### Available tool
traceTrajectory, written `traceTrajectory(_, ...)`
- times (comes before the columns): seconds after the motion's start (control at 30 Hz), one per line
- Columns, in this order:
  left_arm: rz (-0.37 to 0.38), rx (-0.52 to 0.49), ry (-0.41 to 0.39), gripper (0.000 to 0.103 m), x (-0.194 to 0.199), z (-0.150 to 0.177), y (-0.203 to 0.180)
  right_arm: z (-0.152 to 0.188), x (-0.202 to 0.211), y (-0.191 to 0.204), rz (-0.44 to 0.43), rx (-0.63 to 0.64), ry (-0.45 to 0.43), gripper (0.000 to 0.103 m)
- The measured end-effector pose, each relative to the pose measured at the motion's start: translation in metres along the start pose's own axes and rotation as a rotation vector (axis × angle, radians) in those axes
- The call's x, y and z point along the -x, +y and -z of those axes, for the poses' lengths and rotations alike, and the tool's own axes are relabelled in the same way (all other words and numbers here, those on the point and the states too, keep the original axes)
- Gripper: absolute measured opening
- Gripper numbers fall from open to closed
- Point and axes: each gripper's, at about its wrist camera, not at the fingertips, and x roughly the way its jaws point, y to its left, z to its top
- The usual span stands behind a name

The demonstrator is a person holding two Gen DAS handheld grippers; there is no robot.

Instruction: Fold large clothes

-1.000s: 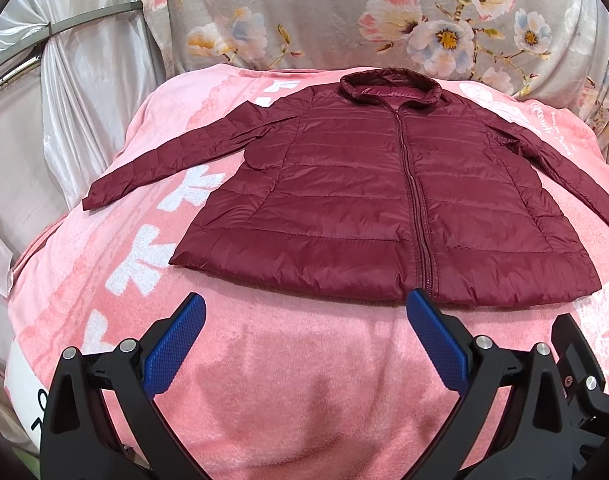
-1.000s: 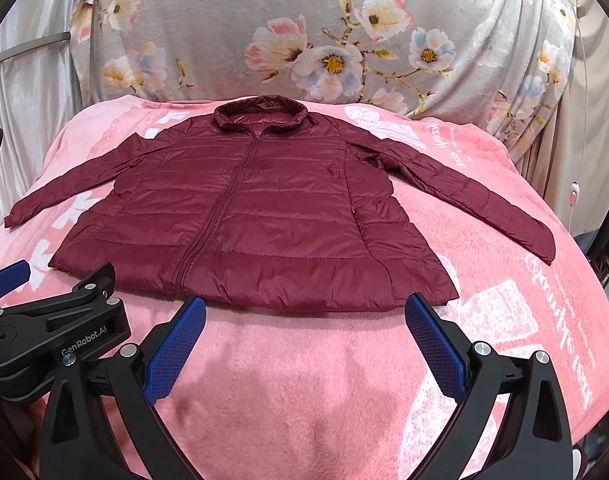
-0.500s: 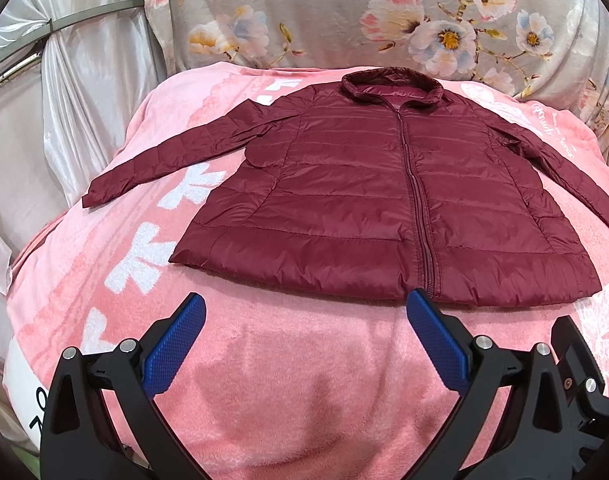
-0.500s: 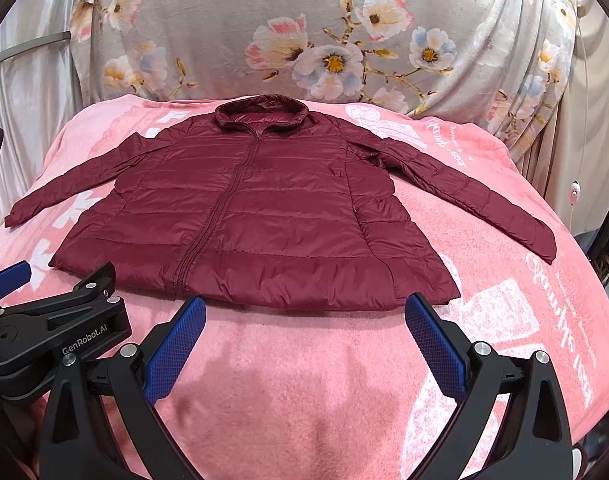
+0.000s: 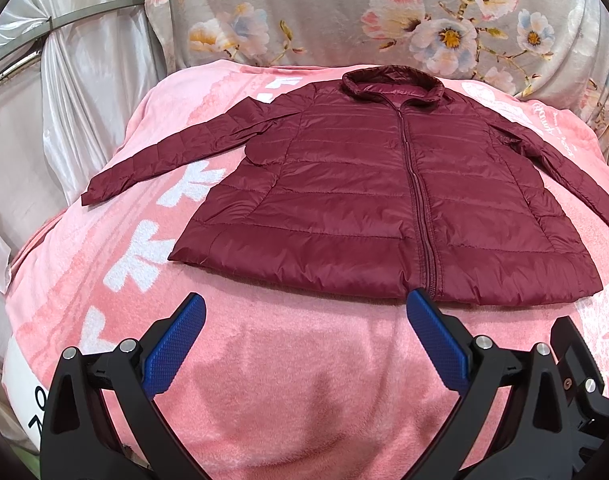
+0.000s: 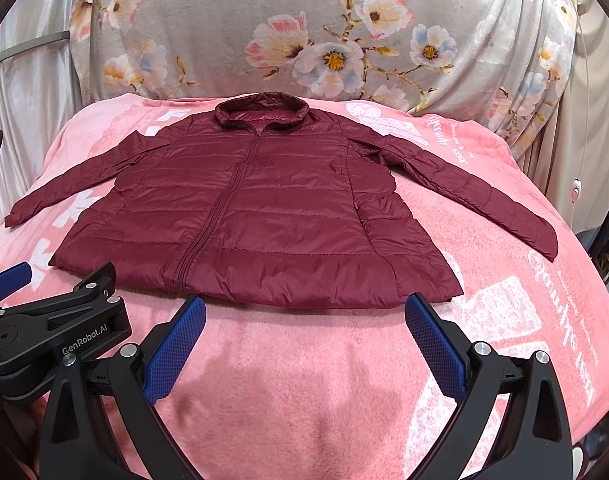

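Before jacket (image 5: 384,208) hem, left gripper (image 5: 304,312), right gripper (image 6: 304,312), jaws spread

Jacket (image 5: 364,200) is seen in plain dark maroon with horizontal quilting. Blanket (image 5: 264,380) is pink with white lettering and motifs. Backdrop cloth (image 6: 324,20) is grey, printed with pink-white flowers. Gripper pads (image 6: 176,348) are textured blue on black frames.
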Motion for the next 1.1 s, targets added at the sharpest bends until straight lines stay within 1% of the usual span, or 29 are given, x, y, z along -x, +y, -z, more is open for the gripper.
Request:
traceTrajectory(0.37, 0.0, 0.0, 0.001, 0.098, 0.001, -0.003, -0.001, 0.0, -0.001, 0.0, -0.002, -0.001, 0.002, 0.098)
traceTrajectory(0.57, 0.002, -0.001, 0.008, 0.098, -0.003, 0.002, 0.002, 0.002, -0.004, 0.0, -0.006, -0.003, 0.007, 0.098)
traceTrajectory(0.63, 0.01, -0.002, 0.016, 0.098, -0.007, 0.005, 0.003, 0.005, -0.009, 0.0, -0.021, -0.009, 0.017, 0.098)
traceTrajectory(0.67, 0.011, -0.002, 0.02, 0.098, -0.009, 0.002, 0.002, 0.006, -0.012, -0.001, -0.039, -0.016, 0.026, 0.098)
traceTrajectory(0.7, 0.033, -0.002, 0.027, 0.098, -0.012, 0.002, 0.003, 0.007, -0.017, -0.002, -0.063, -0.024, 0.04, 0.098)
traceTrajectory(0.73, 0.045, 0.002, 0.033, 0.098, -0.014, -0.001, 0.002, 0.006, -0.023, -0.005, -0.09, -0.037, 0.059, 0.098)
traceTrajectory(0.8, 0.057, 0.015, 0.042, 0.098, -0.016, -0.01, 0.002, 0.005, -0.031, -0.015, -0.106, -0.06, 0.078, 0.098)
traceTrajectory(0.83, 0.06, 0.027, 0.045, 0.098, -0.019, -0.013, 0.005, 0.003, -0.037, -0.025, -0.097, -0.077, 0.084, 0.098)
traceTrajectory(0.93, 0.047, 0.061, 0.057, 0.098, -0.029, -0.024, 0.015, -0.01, -0.053, -0.069, -0.023, -0.156, 0.085, 0.098)
traceTrajectory(0.97, 0.038, 0.077, 0.062, 0.098, -0.034, -0.029, 0.02, -0.015, -0.06, -0.092, 0.001, -0.207, 0.084, 0.098)
traceTrajectory(1.0, 0.034, 0.087, 0.065, 0.098, -0.037, -0.032, 0.022, -0.017, -0.065, -0.107, 0.012, -0.242, 0.085, 0.098)
traceTrajectory(1.1, 0.027, 0.126, 0.069, 0.098, -0.051, -0.045, 0.034, -0.026, -0.092, -0.187, 0.051, -0.447, 0.101, 0.098)
